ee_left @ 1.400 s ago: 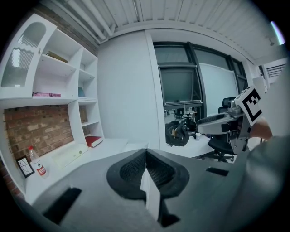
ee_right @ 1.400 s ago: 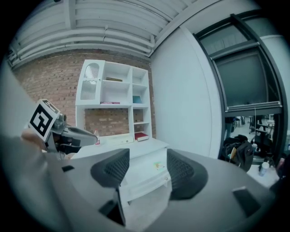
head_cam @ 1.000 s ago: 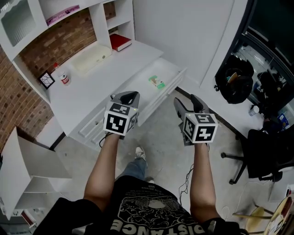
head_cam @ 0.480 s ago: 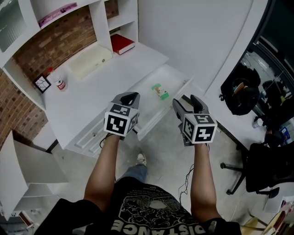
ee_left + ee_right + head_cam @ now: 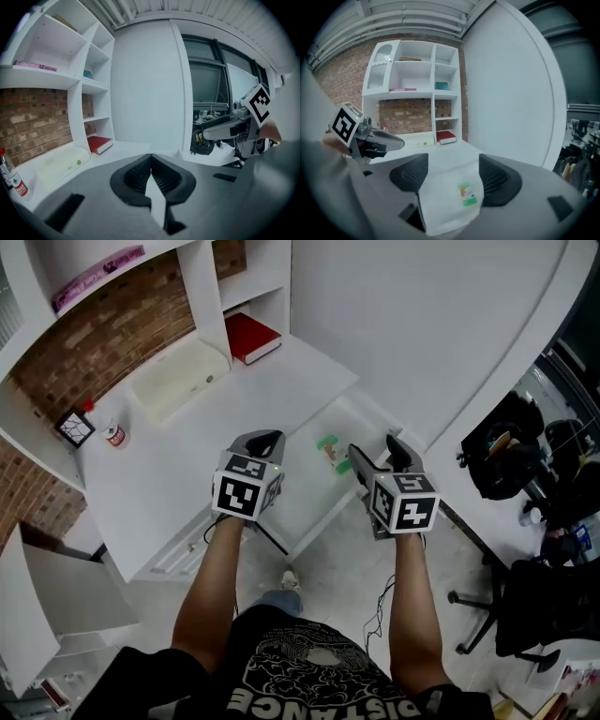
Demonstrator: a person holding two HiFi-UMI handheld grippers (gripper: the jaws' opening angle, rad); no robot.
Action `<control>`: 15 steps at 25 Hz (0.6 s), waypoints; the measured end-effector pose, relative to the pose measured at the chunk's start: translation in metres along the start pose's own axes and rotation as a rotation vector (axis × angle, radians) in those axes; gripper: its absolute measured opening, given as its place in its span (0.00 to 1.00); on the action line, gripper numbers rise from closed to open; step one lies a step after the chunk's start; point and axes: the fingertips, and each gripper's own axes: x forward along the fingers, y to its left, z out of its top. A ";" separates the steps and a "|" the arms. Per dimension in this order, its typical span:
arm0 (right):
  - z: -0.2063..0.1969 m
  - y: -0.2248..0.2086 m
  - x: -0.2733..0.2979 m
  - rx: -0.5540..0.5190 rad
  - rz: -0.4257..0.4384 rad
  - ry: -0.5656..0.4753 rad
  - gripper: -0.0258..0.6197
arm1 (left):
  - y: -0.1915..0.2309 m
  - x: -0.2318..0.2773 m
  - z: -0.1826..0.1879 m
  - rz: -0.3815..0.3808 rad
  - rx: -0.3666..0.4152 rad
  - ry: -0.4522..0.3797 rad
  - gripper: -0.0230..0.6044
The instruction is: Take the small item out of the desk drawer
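Observation:
The small item, a green-and-white packet (image 5: 330,450) (image 5: 465,194), lies flat in the open white desk drawer (image 5: 302,486). My right gripper (image 5: 377,448) (image 5: 452,173) hovers over the drawer's right end, just right of the packet. It is open, its jaws have just been opening, and nothing is between the pads. My left gripper (image 5: 265,439) (image 5: 150,156) is shut and empty. It hangs over the desk's front edge, left of the packet.
On the white desk (image 5: 159,474) sit a cream flat case (image 5: 178,379), a red book (image 5: 255,337), a small red-labelled bottle (image 5: 114,434) and a little frame (image 5: 73,427). A curved white wall stands right of the drawer. An office chair (image 5: 544,615) and a black bag (image 5: 502,460) are further right.
Both grippers have moved forward to the desk. The drawer and packet now lie right by the right gripper's fingertips, and the right jaws stand a little wider.

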 end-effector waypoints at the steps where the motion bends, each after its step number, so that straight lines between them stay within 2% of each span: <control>1: 0.002 -0.002 0.008 -0.001 0.001 0.004 0.57 | 0.005 0.006 0.001 -0.003 -0.001 0.002 0.05; 8: 0.008 -0.011 0.060 -0.015 0.011 0.055 0.58 | 0.037 0.046 0.004 -0.021 -0.021 0.012 0.05; 15: -0.012 -0.021 0.098 -0.033 0.044 0.171 0.61 | 0.051 0.079 -0.007 -0.045 -0.055 0.034 0.05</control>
